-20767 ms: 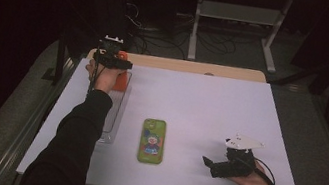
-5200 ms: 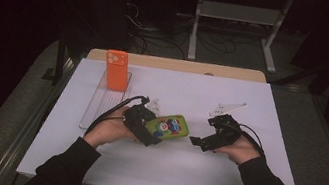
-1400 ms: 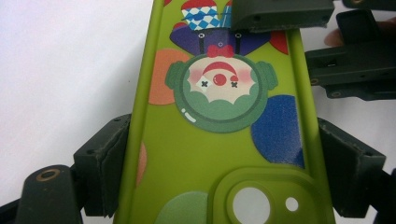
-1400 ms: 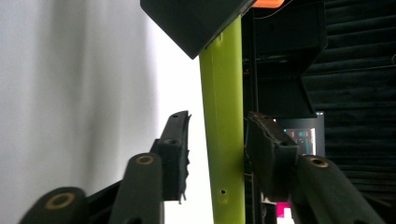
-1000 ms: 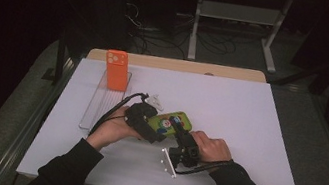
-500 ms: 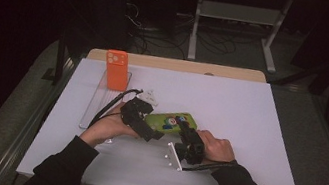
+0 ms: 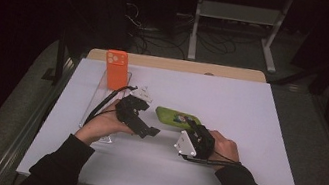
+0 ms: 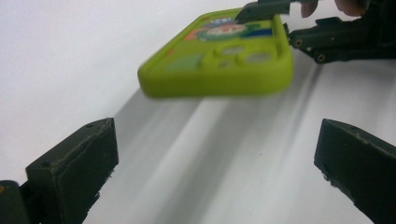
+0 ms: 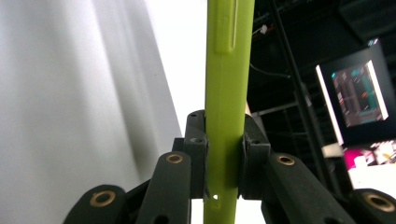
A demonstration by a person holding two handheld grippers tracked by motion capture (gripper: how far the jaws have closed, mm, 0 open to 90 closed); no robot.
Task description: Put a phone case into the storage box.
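Phone case (image 7: 176,117), long axis crosswise, clamped in right gripper (image 7: 192,127); left gripper (image 7: 148,131) jaws gape empty.

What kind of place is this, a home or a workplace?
Probably a lab or workshop, not a home: a white work table stands in a dark room, loose cables and a metal stand sit behind it, and a lit monitor glows nearby.

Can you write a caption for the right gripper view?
The right tool pinches the edge of a green phone case.
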